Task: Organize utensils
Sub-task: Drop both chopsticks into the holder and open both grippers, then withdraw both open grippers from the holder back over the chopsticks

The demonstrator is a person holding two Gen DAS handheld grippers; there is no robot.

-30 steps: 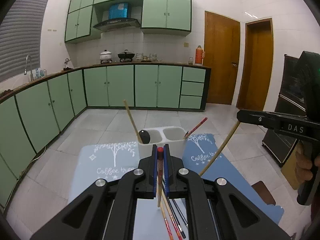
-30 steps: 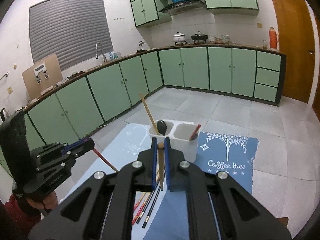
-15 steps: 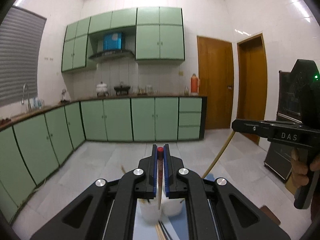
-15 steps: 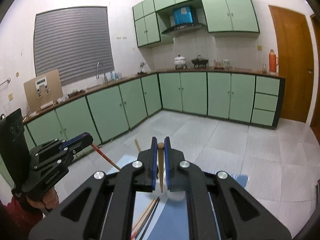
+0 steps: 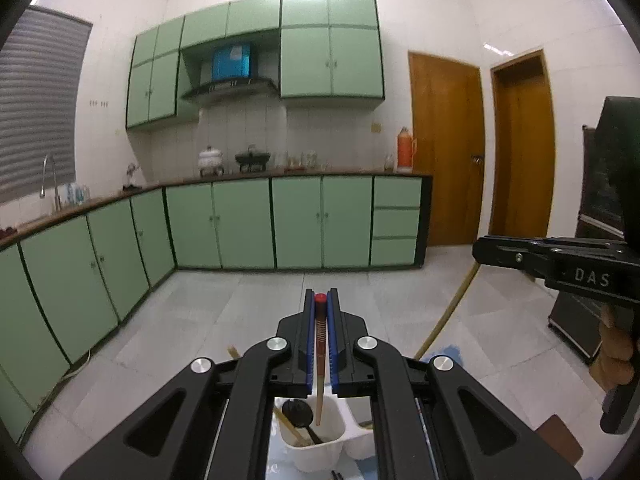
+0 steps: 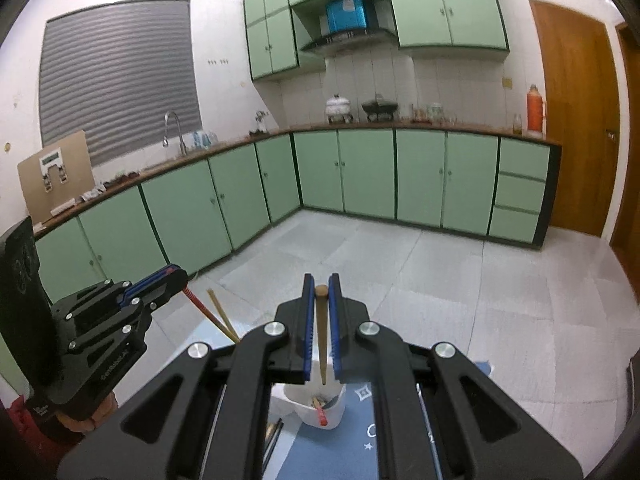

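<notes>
In the left wrist view my left gripper [image 5: 320, 294] is shut on a red-tipped chopstick [image 5: 320, 344] that hangs down over the left compartment of a white two-compartment holder [image 5: 320, 446]. That compartment holds a black spoon [image 5: 298, 414] and a wooden chopstick. My right gripper [image 6: 321, 280] is shut on a plain wooden chopstick [image 6: 321, 340], whose lower tip hangs above the holder [image 6: 334, 410]; a red chopstick [image 6: 320, 416] lies inside. Each gripper shows in the other's view: the right gripper [image 5: 480, 250] at the right edge, the left gripper [image 6: 182, 276] at the left.
The holder stands on a blue mat [image 6: 360, 424] with white print. A few loose chopsticks [image 6: 276, 436] lie on the table beside the holder. Beyond are a tiled floor, green cabinets [image 5: 244, 224], two wooden doors and a dark cabinet [image 5: 572, 320] at the right.
Both grippers have moved forward and slightly up with their chopsticks. The holder has slid from ahead of the fingers to directly beneath them, and the mat is mostly out of sight.
</notes>
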